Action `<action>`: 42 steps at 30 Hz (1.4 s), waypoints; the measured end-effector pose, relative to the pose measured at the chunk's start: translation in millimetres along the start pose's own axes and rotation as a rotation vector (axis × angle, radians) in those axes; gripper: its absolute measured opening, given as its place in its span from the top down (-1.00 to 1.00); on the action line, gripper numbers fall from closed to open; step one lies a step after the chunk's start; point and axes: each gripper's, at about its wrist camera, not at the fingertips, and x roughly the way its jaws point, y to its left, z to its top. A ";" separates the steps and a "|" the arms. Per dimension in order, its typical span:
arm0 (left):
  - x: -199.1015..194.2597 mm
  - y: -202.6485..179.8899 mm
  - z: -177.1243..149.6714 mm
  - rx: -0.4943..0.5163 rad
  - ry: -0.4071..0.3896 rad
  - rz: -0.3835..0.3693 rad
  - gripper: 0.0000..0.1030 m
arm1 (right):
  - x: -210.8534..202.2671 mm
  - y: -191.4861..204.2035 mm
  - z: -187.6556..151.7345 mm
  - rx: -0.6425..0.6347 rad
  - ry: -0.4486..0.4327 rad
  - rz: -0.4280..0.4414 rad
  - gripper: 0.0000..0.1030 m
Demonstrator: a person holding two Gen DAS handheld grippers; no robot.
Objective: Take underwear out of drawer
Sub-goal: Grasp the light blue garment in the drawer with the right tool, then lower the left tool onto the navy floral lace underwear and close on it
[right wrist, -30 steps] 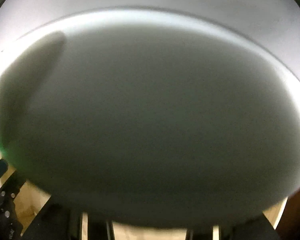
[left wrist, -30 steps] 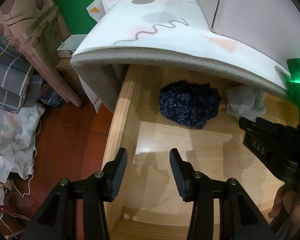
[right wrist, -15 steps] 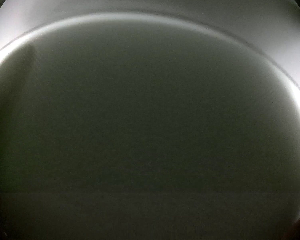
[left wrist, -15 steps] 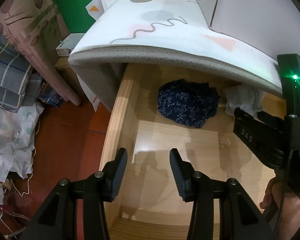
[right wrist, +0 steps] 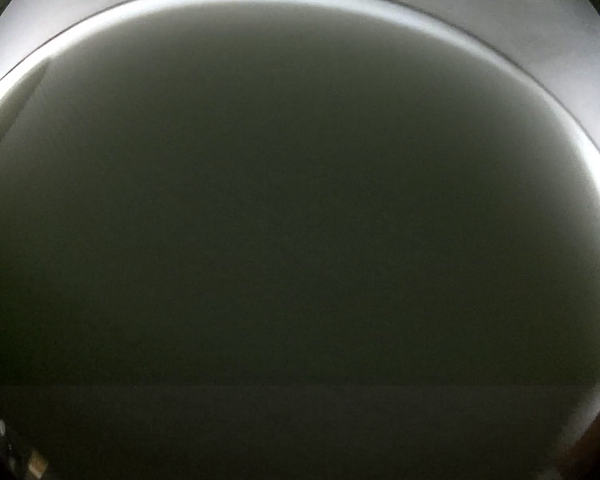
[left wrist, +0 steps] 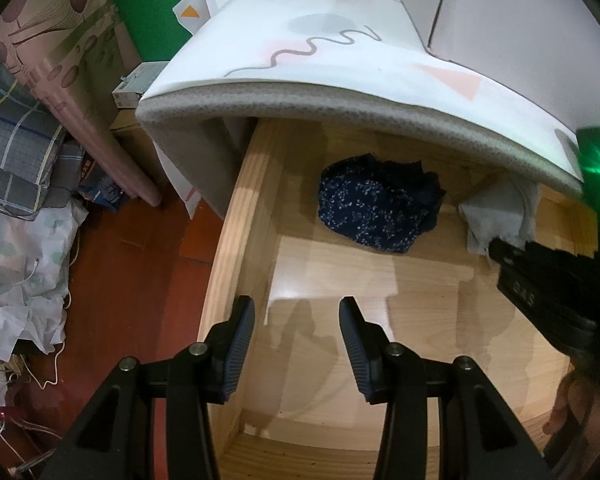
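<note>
The drawer (left wrist: 236, 240) stands pulled out under the table (left wrist: 340, 68), whose padded edge overhangs its back. Two bundles lie at the back: dark blue spotted underwear (left wrist: 376, 204) in the middle, and a white garment (left wrist: 496, 216) to its right, half under the overhang.

The left claw (left wrist: 296, 344) hangs spread and empty over the drawer's front left corner, well apart from both bundles.

The right claw (left wrist: 496, 250) reaches in from the right, its tip at the white garment. Its own camera shows only a grey blur, so the fingers are hidden; the jaws are closing, yet whether cloth lies between them cannot be told.

To do this grab well, the right claw should likely sink deep enough to take a thick fold, not a loose edge, then draw the cloth forward clear of the overhang before lifting. Lifting straight up risks bumping the padded edge. The left claw is best kept aside.
</note>
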 end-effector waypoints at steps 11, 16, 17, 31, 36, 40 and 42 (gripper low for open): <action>6.7 -8.1 0.5 0.045 0.006 0.022 0.13 | 4.1 -32.8 -7.0 0.002 0.130 0.046 0.42; 10.0 -18.4 2.9 0.097 0.008 0.028 0.13 | 6.8 -41.4 -17.2 -0.022 0.167 0.041 0.42; 9.7 -21.2 2.9 0.109 0.005 0.034 0.13 | -0.5 -32.1 -34.0 -0.028 0.175 0.038 0.42; 14.3 -39.9 1.8 0.141 0.057 0.009 0.13 | -13.6 -28.0 -118.2 0.023 0.269 0.011 0.42; 15.5 -38.4 2.1 0.123 0.069 -0.004 0.13 | -12.5 -29.9 -127.4 0.094 0.293 0.000 0.42; 17.4 -37.9 2.4 0.115 0.076 -0.023 0.13 | -16.3 -29.9 -139.4 0.129 0.306 -0.006 0.42; 19.4 -38.4 5.1 0.113 0.082 -0.044 0.13 | -17.1 -34.7 -140.5 0.139 0.311 -0.002 0.42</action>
